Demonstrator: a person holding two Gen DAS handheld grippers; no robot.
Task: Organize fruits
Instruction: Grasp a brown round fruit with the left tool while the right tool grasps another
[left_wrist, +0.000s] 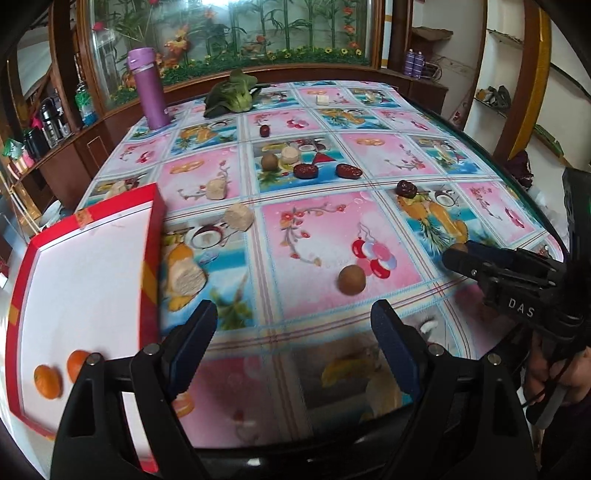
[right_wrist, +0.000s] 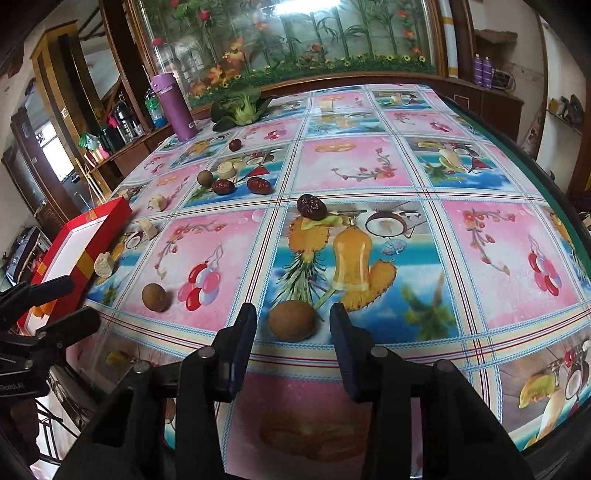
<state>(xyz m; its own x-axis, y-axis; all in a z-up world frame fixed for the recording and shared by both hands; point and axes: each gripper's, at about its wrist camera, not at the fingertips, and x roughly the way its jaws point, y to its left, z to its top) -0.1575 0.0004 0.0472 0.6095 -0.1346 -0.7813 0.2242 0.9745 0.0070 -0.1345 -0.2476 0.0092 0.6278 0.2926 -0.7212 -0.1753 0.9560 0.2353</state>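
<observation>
Right gripper (right_wrist: 293, 325) spread wide, grasping nothing, its fingers (right_wrist: 243, 332) flanking the nearest brown round fruit (right_wrist: 291, 320) close to the near edge of the bench (right_wrist: 369, 173); contact with the fruit not yet evident. Left gripper (left_wrist: 295, 332) likewise released and empty, poised over the near edge beside the red box (left_wrist: 155, 236) at the near left corner. Two orange fruits (left_wrist: 48, 380) already in the box. Recommended for this pick: centre the fruit between the pads, lower until the tips almost meet the cloth, close slowly at the widest girth to prevent rolling, then lift straight up before carrying toward the box. Second brown fruit (right_wrist: 156, 297) further left along the near edge; dark red dates (right_wrist: 312, 206) and pale chunks (right_wrist: 149, 227) scattered toward the middle and far left. Legible writing: "DAS" on the right gripper body in the left wrist view; print on the left gripper too small to read.
</observation>
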